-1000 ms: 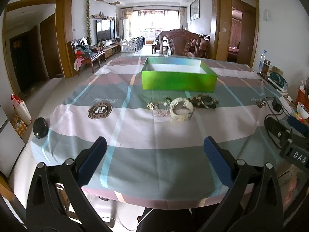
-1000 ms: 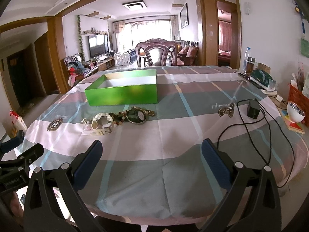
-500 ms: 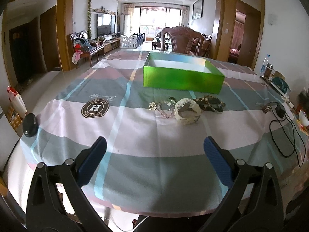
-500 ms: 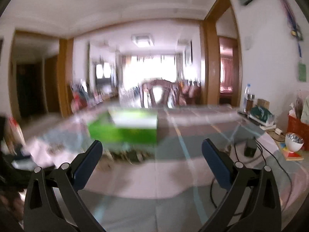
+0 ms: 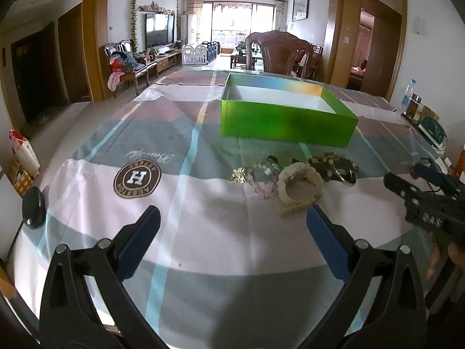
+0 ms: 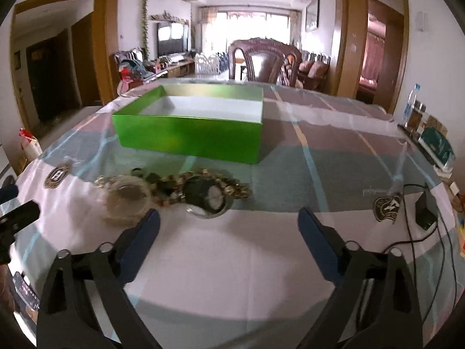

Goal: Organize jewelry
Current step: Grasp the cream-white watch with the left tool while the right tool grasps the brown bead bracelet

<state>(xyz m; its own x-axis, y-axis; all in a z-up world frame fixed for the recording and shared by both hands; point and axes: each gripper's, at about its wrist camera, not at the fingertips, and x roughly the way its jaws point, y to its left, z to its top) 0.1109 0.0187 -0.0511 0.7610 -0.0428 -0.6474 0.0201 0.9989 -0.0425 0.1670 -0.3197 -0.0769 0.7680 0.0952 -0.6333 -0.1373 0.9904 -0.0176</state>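
jewelry (image 5: 293, 174) lies heaped before the box (image 5: 287, 122); your left gripper (image 5: 232, 226) hangs released, short of it. right view, slightly blurred: right gripper (image 6: 226, 226) closing on nothing, probably nearing the watch (image 6: 207, 196); reach farther.

Each claw (image 5: 232, 222) (image 6: 226, 224): 2 black perforated arms, blue ribbed pads, silver pivot screws.

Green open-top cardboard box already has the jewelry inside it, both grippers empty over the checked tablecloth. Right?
Not quite. The green open-top cardboard box shows only its bare white floor; the jewelry pile lies on the checked tablecloth in front of it, as the right wrist view shows. Both the left gripper and right gripper are empty, the right's jaws closing slightly.
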